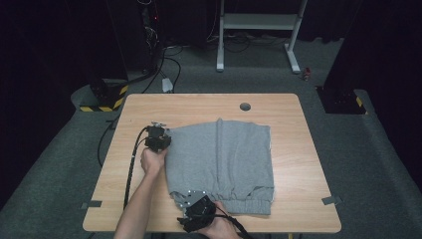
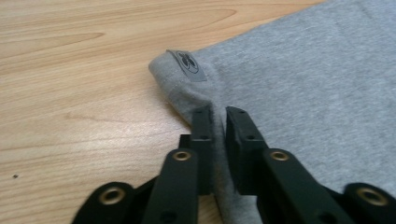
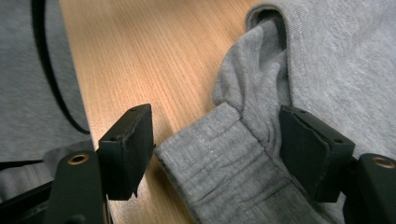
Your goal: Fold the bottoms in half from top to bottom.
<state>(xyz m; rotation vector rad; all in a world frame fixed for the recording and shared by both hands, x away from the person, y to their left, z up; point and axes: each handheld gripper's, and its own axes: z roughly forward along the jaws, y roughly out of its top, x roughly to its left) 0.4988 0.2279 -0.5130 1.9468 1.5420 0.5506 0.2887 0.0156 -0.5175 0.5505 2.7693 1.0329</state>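
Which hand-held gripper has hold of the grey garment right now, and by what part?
The left hand-held gripper is shut on the grey garment at its edge, just below the small label. The right hand-held gripper stands open astride the ribbed waistband, holding nothing.

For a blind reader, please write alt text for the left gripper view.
The left hand-held gripper has its two black jaws shut on a fold at the edge of a grey garment. A small grey label sits at the garment's corner, on a light wooden table.
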